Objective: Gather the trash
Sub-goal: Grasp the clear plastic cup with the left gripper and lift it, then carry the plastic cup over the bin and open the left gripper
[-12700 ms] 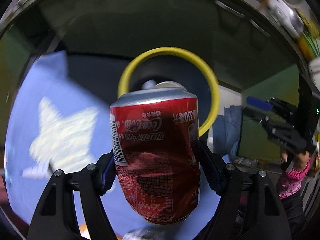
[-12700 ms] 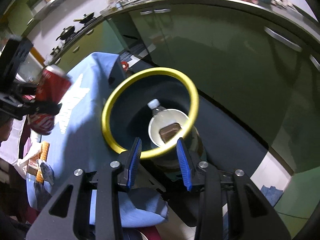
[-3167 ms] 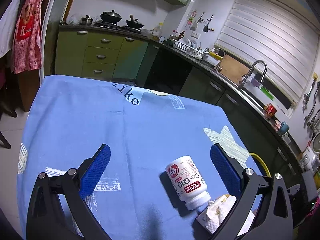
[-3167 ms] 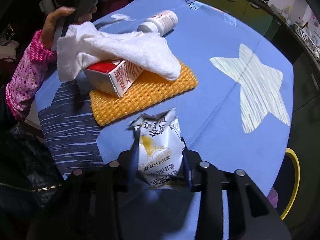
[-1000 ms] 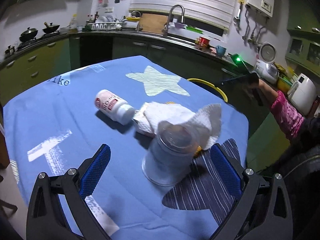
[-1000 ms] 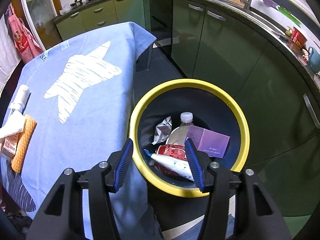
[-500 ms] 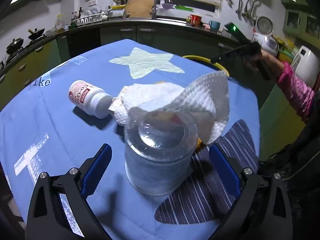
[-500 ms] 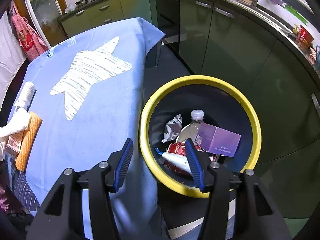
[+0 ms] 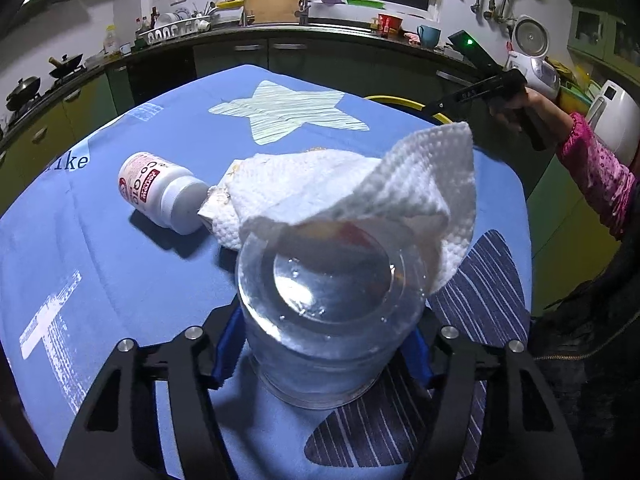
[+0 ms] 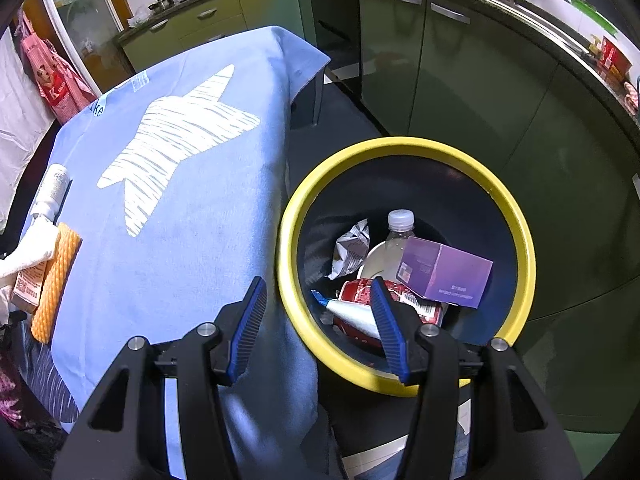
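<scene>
Towel [image 9: 360, 196] crowds behind cup [image 9: 328, 320]; bin [image 10: 404, 264] mouth open.

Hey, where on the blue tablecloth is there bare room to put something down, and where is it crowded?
Bare: the pale star and the cloth around it, and the stretch left of the white pill bottle. Crowded: the near corner, where the paper towel and clear cup cluster beside that bottle.

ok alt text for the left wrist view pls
The left gripper has just closed on a clear plastic cup standing upside down on a blue tablecloth. Behind it lie a paper towel and a white pill bottle.
</scene>
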A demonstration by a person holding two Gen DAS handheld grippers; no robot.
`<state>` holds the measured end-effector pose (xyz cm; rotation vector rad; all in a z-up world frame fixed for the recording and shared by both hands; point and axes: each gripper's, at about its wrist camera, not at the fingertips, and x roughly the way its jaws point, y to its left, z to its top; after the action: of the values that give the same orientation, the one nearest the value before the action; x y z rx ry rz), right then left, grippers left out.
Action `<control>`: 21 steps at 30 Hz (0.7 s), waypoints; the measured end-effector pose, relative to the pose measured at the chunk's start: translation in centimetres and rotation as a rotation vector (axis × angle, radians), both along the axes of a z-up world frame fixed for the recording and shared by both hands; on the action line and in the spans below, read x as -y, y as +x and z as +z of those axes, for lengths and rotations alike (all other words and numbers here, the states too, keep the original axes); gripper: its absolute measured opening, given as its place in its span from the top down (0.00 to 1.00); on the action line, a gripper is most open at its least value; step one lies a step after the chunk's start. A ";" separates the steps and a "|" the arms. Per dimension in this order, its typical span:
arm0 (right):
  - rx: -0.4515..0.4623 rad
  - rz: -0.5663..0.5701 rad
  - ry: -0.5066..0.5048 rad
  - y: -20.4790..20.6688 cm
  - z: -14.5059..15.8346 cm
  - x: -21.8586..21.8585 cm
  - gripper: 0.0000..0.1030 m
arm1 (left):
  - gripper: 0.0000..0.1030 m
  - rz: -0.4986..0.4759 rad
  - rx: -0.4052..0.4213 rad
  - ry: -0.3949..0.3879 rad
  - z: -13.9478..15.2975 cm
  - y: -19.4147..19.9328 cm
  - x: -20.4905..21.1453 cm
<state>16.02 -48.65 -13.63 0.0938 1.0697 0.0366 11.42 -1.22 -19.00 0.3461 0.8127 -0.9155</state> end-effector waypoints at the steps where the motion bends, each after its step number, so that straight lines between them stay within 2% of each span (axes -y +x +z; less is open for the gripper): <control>1: 0.001 0.001 0.001 0.0 0.0 0.0 0.50 | 0.38 0.003 0.000 0.002 0.1 0.0 -0.1; 5: 0.001 0.005 0.006 0.0 -0.1 -0.1 0.50 | 0.39 0.017 0.011 0.040 0.2 -0.6 -0.6; 11: 0.003 0.013 0.013 0.0 -0.3 -0.4 0.50 | 0.39 0.088 0.043 0.119 0.8 -1.5 -2.8; 16: 0.013 0.017 0.021 -0.2 -0.2 -0.5 0.50 | 0.39 0.156 0.062 0.089 2.0 -1.6 -5.0; 21: 0.038 0.011 0.027 -0.9 0.6 -0.3 0.50 | 0.39 0.185 0.115 0.047 5.6 -1.1 -6.1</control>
<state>15.15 -48.32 -13.02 0.1108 1.0319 0.0622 10.30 4.89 -13.36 0.3547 0.7480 -0.6985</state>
